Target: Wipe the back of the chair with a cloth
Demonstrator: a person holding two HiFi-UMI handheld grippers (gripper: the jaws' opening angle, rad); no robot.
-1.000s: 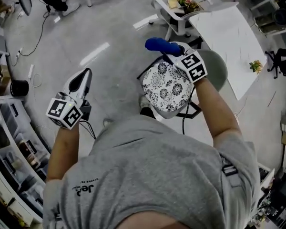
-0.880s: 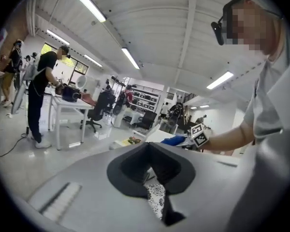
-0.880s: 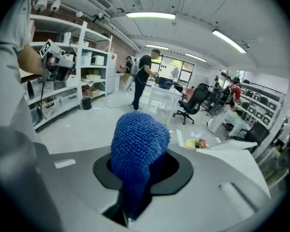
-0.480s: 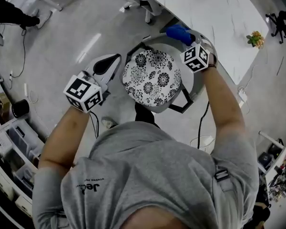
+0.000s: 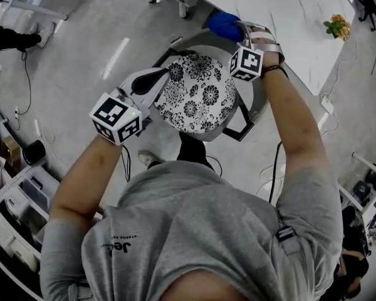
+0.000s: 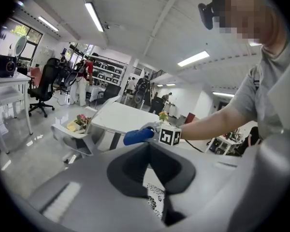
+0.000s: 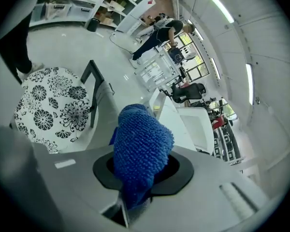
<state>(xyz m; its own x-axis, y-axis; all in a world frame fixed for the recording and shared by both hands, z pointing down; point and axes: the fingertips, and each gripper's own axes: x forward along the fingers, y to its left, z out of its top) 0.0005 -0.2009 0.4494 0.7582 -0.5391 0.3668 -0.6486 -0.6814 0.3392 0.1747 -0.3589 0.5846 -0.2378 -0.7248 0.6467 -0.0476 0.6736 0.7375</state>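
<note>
A chair with a black-and-white floral seat cushion stands right below me. Its grey curved back wraps the far and right side of the seat. My right gripper is shut on a blue fluffy cloth. It holds the cloth at the far top edge of the chair back, beside the table. My left gripper hovers at the cushion's left edge, its jaws together with nothing between them.
A white table with a small potted plant stands just beyond the chair. Another white chair holds flowers further off. Shelving lines the left side. Cables lie on the floor by the chair base.
Both grippers have closed in on the chair. The left one moved right to the cushion's edge. The right one carried the cloth up to the far rim of the back.
</note>
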